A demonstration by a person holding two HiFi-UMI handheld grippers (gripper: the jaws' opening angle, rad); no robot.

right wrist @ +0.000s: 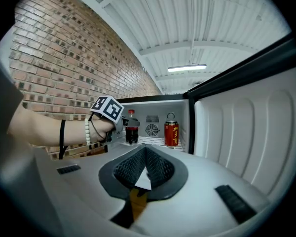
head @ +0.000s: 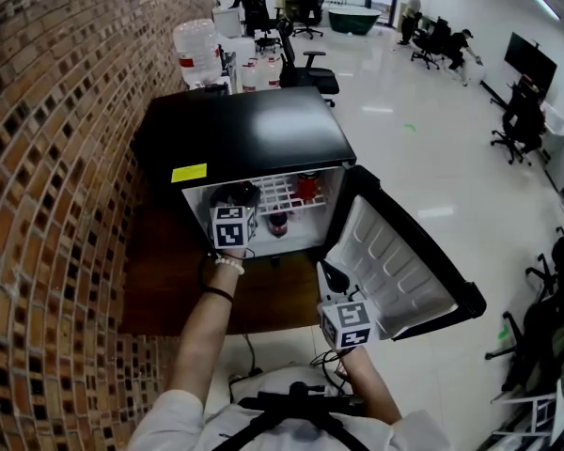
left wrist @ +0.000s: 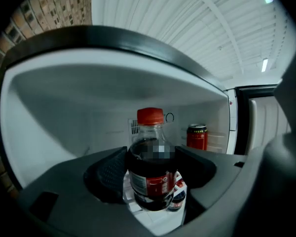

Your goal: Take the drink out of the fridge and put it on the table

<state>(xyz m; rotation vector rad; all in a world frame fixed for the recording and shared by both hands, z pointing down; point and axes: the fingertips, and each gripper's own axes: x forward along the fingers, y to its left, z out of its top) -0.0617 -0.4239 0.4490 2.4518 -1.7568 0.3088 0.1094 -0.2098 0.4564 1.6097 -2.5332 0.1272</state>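
**— Grey plastic on both tools, I see. What is the left gripper (head: 235, 205) doing?**

— Its two ribbed pads press on either side of one clear plastic cola bottle with a red cap and red label (left wrist: 152, 159). The bottle is upright inside the small black fridge with a white interior (head: 254, 134), at the left of its upper level. I cannot tell whether its base rests on the white wire shelf (head: 284, 195).

**— And the right gripper (right wrist: 145, 154)?**

— Its pads are pressed together with nothing between them. It is held out in front of the fridge, near the ribbed white inner face of the open fridge door (head: 395, 261).

**— Count what's in there.**

— Three drinks. The first is the clamped bottle. The second is one red metal can (right wrist: 171, 134) at the right of the fridge's shelf. The third is one dark container with some red on it (head: 278, 222), lower in the fridge. There is one shelf and one door, and one yellow sticker (head: 189, 172) on the front edge of the fridge's top.

**— What can't you make out?**

— From the left gripper view, the third container is half hidden behind the held bottle, so it may be a bottle or a can. The can's print is too small to read. From the head view, the marker cube and the person's left hand (head: 227, 252) cover the fridge's lower left.
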